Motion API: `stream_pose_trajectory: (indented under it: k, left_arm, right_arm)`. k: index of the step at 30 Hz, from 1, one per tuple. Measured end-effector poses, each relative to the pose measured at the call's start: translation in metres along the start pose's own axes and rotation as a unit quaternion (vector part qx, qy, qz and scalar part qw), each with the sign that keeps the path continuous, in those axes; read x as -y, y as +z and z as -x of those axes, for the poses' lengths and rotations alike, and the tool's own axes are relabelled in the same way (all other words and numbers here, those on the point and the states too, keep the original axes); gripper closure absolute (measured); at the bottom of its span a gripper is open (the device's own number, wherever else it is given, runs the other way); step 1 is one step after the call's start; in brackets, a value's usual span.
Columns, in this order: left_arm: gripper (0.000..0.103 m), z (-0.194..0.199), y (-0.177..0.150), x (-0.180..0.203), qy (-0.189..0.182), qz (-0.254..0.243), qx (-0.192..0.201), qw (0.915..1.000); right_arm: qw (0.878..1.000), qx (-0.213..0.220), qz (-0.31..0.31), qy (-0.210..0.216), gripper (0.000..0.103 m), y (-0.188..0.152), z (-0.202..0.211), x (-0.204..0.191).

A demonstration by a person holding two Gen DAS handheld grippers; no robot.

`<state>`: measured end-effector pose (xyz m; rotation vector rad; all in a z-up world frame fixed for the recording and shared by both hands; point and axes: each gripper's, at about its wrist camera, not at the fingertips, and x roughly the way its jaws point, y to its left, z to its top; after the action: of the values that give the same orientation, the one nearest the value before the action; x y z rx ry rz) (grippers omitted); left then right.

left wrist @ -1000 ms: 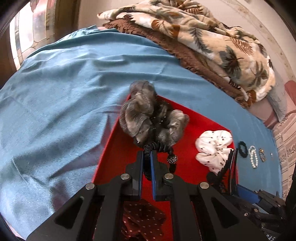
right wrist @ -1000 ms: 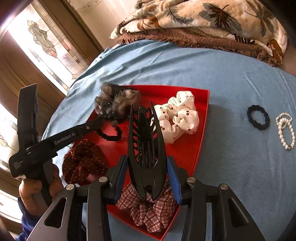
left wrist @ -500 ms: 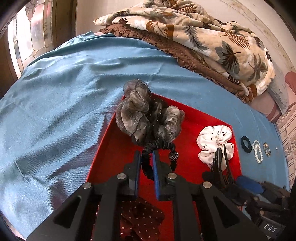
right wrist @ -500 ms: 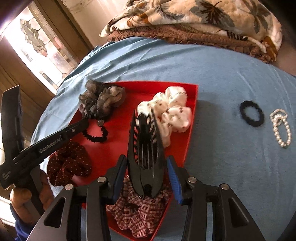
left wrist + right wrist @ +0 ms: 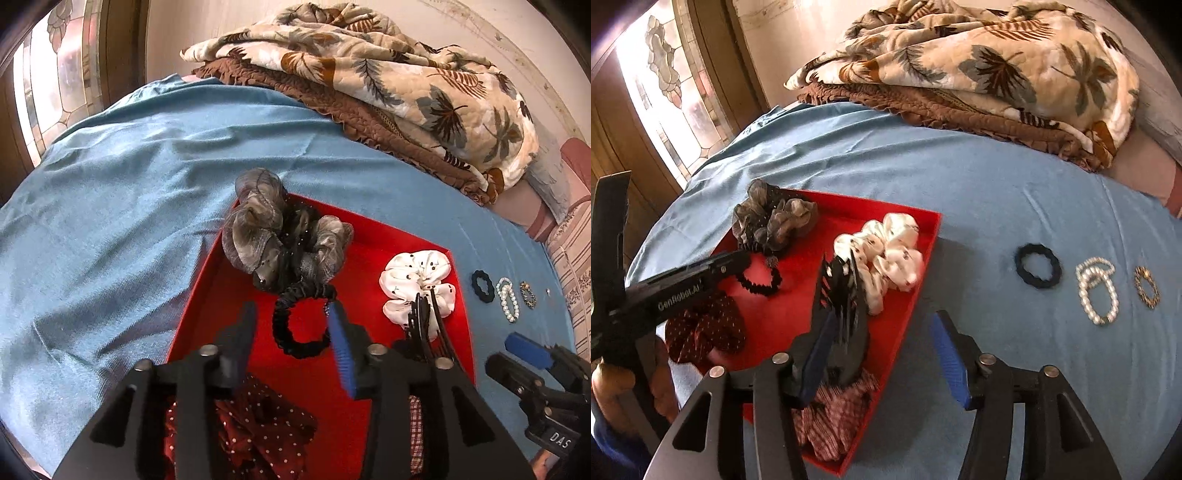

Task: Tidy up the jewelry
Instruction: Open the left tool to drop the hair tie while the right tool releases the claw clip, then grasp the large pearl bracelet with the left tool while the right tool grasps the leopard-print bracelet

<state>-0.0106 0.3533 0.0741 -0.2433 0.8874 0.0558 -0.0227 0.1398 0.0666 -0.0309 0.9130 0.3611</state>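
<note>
A red tray (image 5: 199,291) (image 5: 923,258) lies on a blue sheet. In it are a grey scrunchie (image 5: 258,229) (image 5: 772,218), a black beaded hair tie (image 5: 299,328) (image 5: 761,282), a white scrunchie (image 5: 417,280) (image 5: 886,254), a maroon dotted scrunchie (image 5: 258,432) (image 5: 705,328), a plaid scrunchie (image 5: 831,421) and a black claw clip (image 5: 424,328) (image 5: 842,317). My left gripper (image 5: 291,332) is open around the hair tie, which lies on the tray. My right gripper (image 5: 882,354) is open; the clip leans against its left finger over the tray.
On the sheet right of the tray lie a dark hair tie (image 5: 1038,266) (image 5: 483,286), a pearl bracelet (image 5: 1097,291) (image 5: 508,299) and a small beaded bracelet (image 5: 1145,286) (image 5: 528,293). A folded leaf-print quilt (image 5: 388,85) (image 5: 979,70) lies at the back.
My left gripper has opened and let go of the black hair tie on the tray. My right gripper has opened and released the claw clip, which has tipped left.
</note>
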Motion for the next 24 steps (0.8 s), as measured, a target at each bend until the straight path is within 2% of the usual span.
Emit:
stream_pose_trajectory:
  k: [5,11,15,18,24]
  left_arm:
    - [0.056,0.009,-0.004,0.000,0.006,0.008,0.021,0.9997]
    - [0.050,0.029,-0.023,0.011,0.017,0.005,0.056,0.9983]
    - [0.050,0.036,-0.046,0.027,0.014,-0.007,0.040,0.9991]
    - [0.050,0.046,-0.057,0.045,-0.001,-0.022,0.022,0.9995]
    - [0.049,0.071,-0.058,0.104,-0.033,-0.077,0.014,0.9964]
  right_arm:
    - [1.000,-0.003,-0.019,-0.017,0.039,-0.029,0.020,0.026]
    - [0.997,-0.008,-0.065,-0.048,0.037,-0.068,0.047,0.079]
    - [0.991,-0.007,-0.116,-0.063,0.037,-0.093,0.067,0.125]
    - [0.986,-0.003,-0.147,-0.074,0.036,-0.107,0.079,0.153]
    - [0.977,0.008,-0.198,-0.076,0.036,-0.130,0.094,0.200]
